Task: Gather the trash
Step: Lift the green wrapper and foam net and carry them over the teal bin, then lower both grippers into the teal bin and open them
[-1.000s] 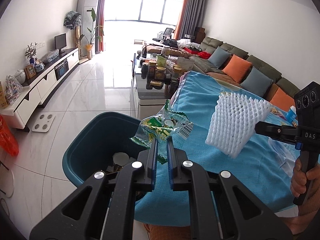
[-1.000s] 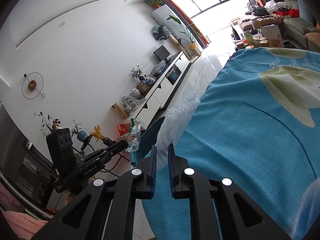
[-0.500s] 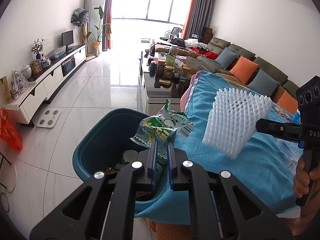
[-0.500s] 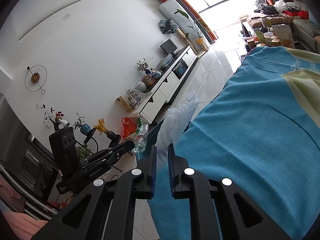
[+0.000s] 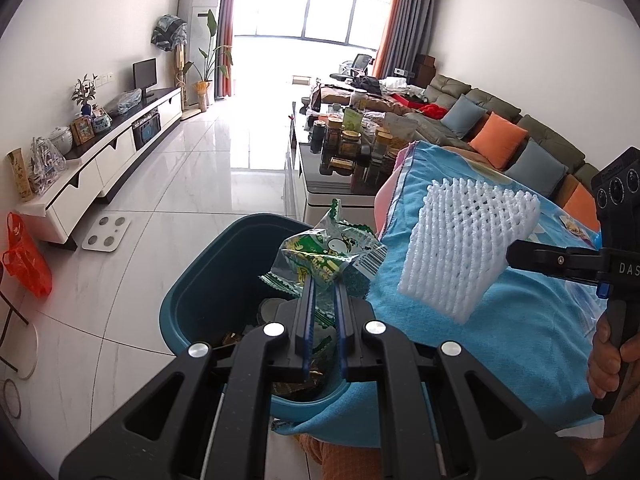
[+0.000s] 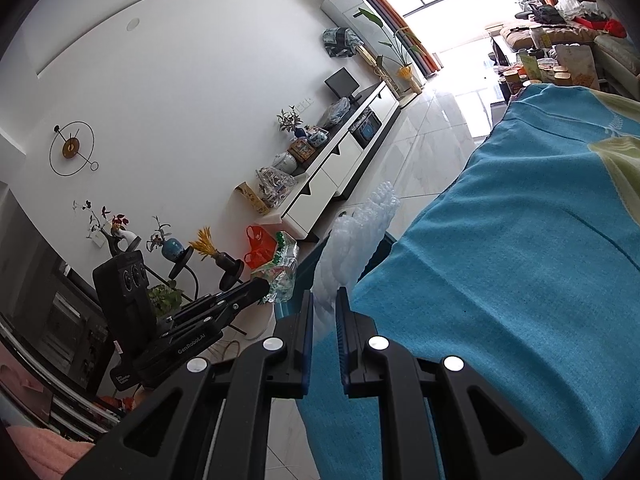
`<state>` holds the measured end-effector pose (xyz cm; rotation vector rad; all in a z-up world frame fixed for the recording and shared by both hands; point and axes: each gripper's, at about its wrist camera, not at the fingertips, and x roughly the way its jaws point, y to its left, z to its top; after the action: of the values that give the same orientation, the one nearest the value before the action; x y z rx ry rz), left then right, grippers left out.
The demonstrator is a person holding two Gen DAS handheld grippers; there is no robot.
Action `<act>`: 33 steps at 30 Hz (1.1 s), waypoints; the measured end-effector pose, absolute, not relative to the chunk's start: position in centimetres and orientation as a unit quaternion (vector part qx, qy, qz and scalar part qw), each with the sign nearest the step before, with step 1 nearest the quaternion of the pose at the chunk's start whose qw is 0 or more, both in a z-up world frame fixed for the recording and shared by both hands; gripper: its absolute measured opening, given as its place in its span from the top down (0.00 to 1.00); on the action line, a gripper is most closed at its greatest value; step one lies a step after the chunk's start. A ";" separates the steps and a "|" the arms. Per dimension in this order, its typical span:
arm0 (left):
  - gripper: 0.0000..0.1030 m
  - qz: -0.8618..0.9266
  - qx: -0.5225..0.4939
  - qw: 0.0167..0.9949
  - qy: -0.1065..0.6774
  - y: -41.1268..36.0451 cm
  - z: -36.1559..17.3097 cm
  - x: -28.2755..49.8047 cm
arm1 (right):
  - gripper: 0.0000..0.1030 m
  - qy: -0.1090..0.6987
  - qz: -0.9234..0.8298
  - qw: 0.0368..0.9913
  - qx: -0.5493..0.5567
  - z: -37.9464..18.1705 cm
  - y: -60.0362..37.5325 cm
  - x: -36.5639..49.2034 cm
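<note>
My left gripper [image 5: 323, 280] is shut on a crumpled green and clear snack wrapper [image 5: 328, 254], held above the teal trash bin [image 5: 200, 292]. Trash lies in the bin's bottom. My right gripper [image 6: 323, 292] is shut on a white foam net sleeve [image 6: 356, 244], seen from the left wrist as a wide white mesh [image 5: 464, 244] over the blue cloth's edge. In the right wrist view the left gripper [image 6: 262, 286] with the wrapper [image 6: 282, 270] hangs to the left, and the bin's rim [image 6: 304, 264] shows behind the foam.
A blue cloth [image 5: 500, 328] covers the table at right. A glass coffee table with jars [image 5: 348, 144] stands beyond the bin. A white TV cabinet [image 5: 100, 160] lines the left wall, with an orange bag [image 5: 24, 256] and a floor scale [image 5: 106, 234] near it. A sofa [image 5: 500, 128] runs along the right.
The bin now sits more squarely under the left gripper's wrapper. The right gripper has carried the foam sleeve leftward, nearer the bin's rim.
</note>
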<state>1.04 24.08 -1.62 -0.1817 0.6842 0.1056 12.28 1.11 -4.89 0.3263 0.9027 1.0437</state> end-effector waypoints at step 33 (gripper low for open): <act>0.91 0.073 -0.102 0.925 0.357 24.7 -4.0 3.0 | 0.90 0.443 0.480 0.747 0.126 -5.4 5.8 13.4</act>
<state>2.97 24.66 -3.99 -0.2102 0.7329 0.1493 13.40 5.81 -5.44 0.2753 0.9698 1.0496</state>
